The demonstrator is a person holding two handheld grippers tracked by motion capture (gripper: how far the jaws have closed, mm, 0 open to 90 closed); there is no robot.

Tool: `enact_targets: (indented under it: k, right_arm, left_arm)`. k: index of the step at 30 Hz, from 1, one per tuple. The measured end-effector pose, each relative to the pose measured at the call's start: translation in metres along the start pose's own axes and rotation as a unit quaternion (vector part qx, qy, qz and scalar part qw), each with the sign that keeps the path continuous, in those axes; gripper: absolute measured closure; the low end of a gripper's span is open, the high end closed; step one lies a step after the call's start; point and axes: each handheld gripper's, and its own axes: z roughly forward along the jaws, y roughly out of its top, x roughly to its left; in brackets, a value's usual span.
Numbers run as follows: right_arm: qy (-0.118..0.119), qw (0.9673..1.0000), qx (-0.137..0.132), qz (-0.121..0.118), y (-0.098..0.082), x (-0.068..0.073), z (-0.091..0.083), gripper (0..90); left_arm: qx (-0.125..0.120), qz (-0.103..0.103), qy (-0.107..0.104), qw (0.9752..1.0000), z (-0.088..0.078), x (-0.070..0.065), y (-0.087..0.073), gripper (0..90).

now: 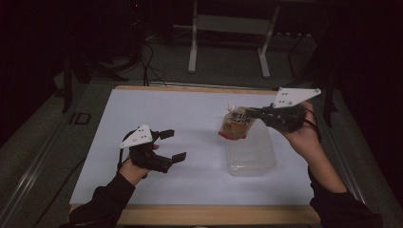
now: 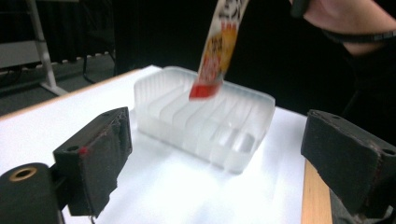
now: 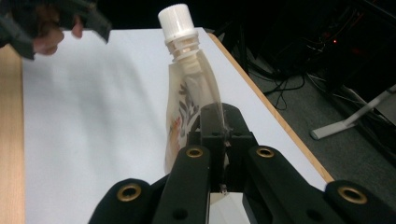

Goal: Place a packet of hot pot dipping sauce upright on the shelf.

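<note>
- While the right gripper is clamping it by one edge with jaws pressed tight together, the spouted pouch is hanging in the air over the far end of the clear ribbed container, its white cap pointing toward ten o'clock in the high view.
- Seen along the right gripper's own jaws, the pouch is rising toward twelve o'clock, with the white cap at its top.
- Under it, the container is sitting on the white table, at about four o'clock from the table's middle; in the left gripper view the pouch's red bottom edge is hovering just above the container's slots.
- Over at eight o'clock on the table, well apart from the container, the left gripper is standing wide open with nothing between its jaws, which are pointing toward three o'clock.
- Both forearms in dark sleeves are reaching in from six o'clock.
</note>
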Motion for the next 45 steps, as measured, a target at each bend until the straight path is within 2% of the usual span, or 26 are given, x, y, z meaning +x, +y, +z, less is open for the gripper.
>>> enact_targets:
  k: [1, 3, 6, 9, 13, 16, 21, 26, 38, 45]
  right_arm:
    - [-0.001, 1.0, 0.002, 0.0, 0.0, -0.002, 0.0, 90.0]
    - [-0.003, 1.0, 0.007, -0.004, 0.0, -0.008, 0.001, 90.0]
    - [-0.003, 0.9997, 0.018, -0.015, 0.0, -0.018, 0.003, 90.0]
    - [0.005, 0.9993, 0.028, -0.024, -0.001, -0.027, 0.005, 90.0]
    - [0.012, 0.9986, 0.042, -0.031, -0.003, -0.04, 0.008, 90.0]
    - [0.017, 0.9978, 0.052, -0.037, -0.005, -0.047, 0.012, 90.0]
    - [0.027, 0.9969, 0.063, -0.038, -0.007, -0.058, 0.018, 90.0]
    - [0.023, 0.9957, 0.082, -0.037, -0.01, -0.068, 0.028, 90.0]
    - [0.022, 0.9935, 0.107, -0.031, -0.021, -0.089, 0.054, 90.0]
    - [0.022, 0.9912, 0.124, -0.039, -0.021, -0.094, 0.067, 90.0]
  left_arm:
    - [0.006, 0.002, 0.001, 1.0, -0.002, 0.0, -0.005, 8.9]
    - [-0.003, 0.01, 0.001, 0.9999, -0.007, 0.0, -0.014, 8.8]
    - [-0.003, -0.008, -0.014, 0.9999, -0.012, 0.001, -0.033, 8.8]
    - [0.005, -0.01, -0.008, 0.9999, -0.016, 0.002, -0.047, 8.8]
    - [0.009, -0.012, -0.002, 0.9999, -0.02, 0.004, -0.055, 8.8]
    - [0.009, -0.007, -0.002, 0.9999, -0.019, 0.005, -0.059, 8.8]
    - [0.0, -0.019, -0.002, 0.9998, -0.019, 0.007, -0.062, 8.8]
    - [-0.003, -0.028, 0.0, 0.9996, -0.02, 0.009, -0.064, 8.8]
    - [-0.001, -0.043, 0.005, 0.9991, -0.022, 0.013, -0.065, 8.8]
    - [-0.003, -0.045, 0.002, 0.999, -0.023, 0.014, -0.065, 8.8]
